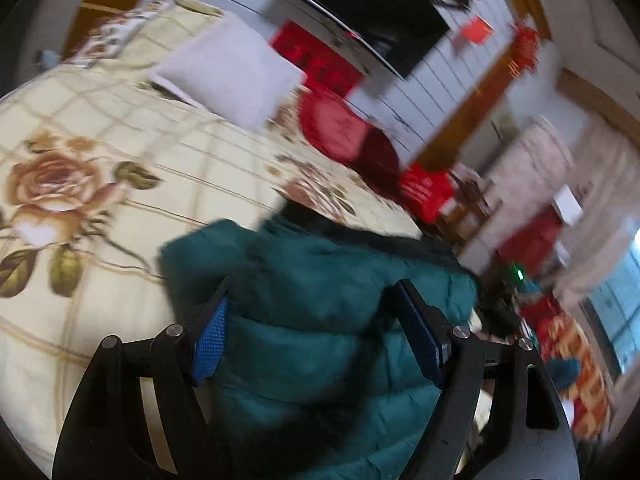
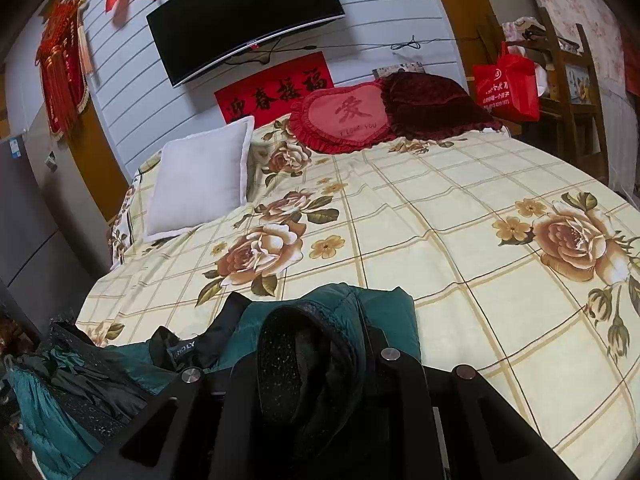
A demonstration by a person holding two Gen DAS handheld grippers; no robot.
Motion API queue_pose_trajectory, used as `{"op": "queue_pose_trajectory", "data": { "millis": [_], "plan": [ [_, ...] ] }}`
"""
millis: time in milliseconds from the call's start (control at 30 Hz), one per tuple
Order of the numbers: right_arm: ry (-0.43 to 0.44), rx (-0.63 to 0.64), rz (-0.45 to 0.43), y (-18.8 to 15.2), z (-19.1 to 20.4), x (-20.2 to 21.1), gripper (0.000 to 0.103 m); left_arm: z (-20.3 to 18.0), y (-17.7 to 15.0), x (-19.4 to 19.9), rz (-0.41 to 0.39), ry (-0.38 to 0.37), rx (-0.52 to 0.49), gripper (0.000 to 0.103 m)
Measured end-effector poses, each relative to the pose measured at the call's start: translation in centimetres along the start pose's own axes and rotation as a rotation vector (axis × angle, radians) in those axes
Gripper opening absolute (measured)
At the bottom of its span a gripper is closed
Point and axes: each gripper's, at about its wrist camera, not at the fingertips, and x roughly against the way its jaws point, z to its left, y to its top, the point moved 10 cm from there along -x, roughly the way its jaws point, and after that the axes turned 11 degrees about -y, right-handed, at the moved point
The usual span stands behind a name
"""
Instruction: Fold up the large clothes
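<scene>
A teal quilted jacket (image 1: 304, 380) with a dark lining lies at the near edge of the bed. My left gripper (image 1: 316, 320) is open just above it; its blue pads (image 1: 210, 340) stand wide apart with the jacket's puffy body between them, not pressed. In the right wrist view the jacket (image 2: 368, 308) is bunched up, and its dark collar runs up between the fingers of my right gripper (image 2: 308, 364), which is shut on it. More of the jacket hangs off the bed's left corner (image 2: 48, 412).
The bed (image 2: 440, 220) has a cream checked cover with roses. A white pillow (image 2: 200, 184), a red heart cushion (image 2: 344, 120) and a dark red cushion (image 2: 432, 100) lie by the wall under a television (image 2: 244, 12). A red bag (image 2: 508, 84) hangs on a wooden chair at the right.
</scene>
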Motion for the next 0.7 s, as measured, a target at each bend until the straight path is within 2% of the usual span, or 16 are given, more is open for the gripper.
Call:
{"op": "queue_pose_trajectory", "data": {
  "millis": [33, 67, 100, 133, 200, 267, 467, 600, 700],
  "plan": [
    [0.002, 0.000, 0.002, 0.0, 0.0, 0.0, 0.016, -0.3, 0.1, -0.2, 0.006, 0.014, -0.018, 0.073],
    [0.004, -0.002, 0.005, 0.0, 0.0, -0.1, 0.016, -0.7, 0.2, -0.2, 0.007, 0.015, -0.029, 0.064],
    [0.004, -0.005, 0.006, 0.0, 0.0, 0.0, 0.016, -0.9, 0.3, -0.3, 0.014, 0.018, -0.036, 0.036],
    [0.003, -0.008, 0.007, 0.0, -0.1, 0.0, 0.016, -1.0, 0.3, -0.5, 0.032, 0.037, -0.045, 0.018],
    [0.008, -0.017, 0.010, 0.2, -0.1, 0.2, 0.016, -1.4, 0.3, -0.7, 0.051, 0.078, -0.084, 0.014],
    [0.003, -0.013, 0.001, 0.6, 0.1, 0.7, 0.016, -1.5, 0.5, -1.1, 0.056, 0.158, -0.120, 0.013],
    [-0.005, 0.058, -0.103, 3.2, 1.6, 3.1, 0.017, -1.2, 5.0, -0.6, -0.121, 0.346, -0.107, 0.012],
    [0.000, 0.045, -0.097, 3.6, 1.6, 2.0, 0.016, 0.7, 6.1, -3.1, -0.108, 0.469, -0.133, 0.012],
    [0.016, 0.003, -0.063, 3.2, 1.2, 0.2, 0.017, 2.7, 5.5, -5.5, -0.081, 0.548, -0.165, 0.012]
  ]
}}
